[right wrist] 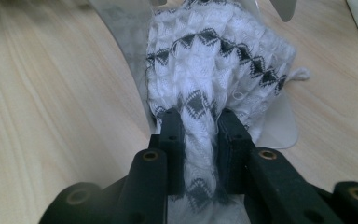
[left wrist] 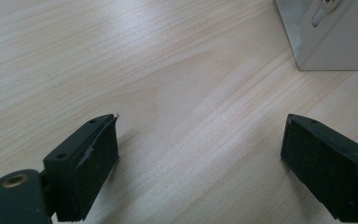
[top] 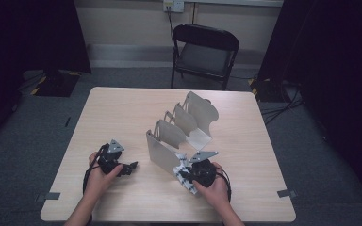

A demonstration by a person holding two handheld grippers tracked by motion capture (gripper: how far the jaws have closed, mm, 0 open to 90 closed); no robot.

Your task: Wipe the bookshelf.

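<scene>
A light wooden table [top: 122, 108] has a grey metal rack [top: 181, 129] with curved dividers standing on it. The right gripper [top: 188, 173] holds a white cloth with black marks [top: 183, 170] just at the near end of the rack. The left gripper [top: 128, 168] rests on the table, apart from the rack, and a black folding chair [top: 203, 52] stands behind the table.

You see a soft white knitted cloth with black diamond bands [right wrist: 214, 56] beside the smooth, matt grey metal divider rack [top: 181, 127] on pale, faintly glossy wood-grain table [top: 122, 113].
</scene>
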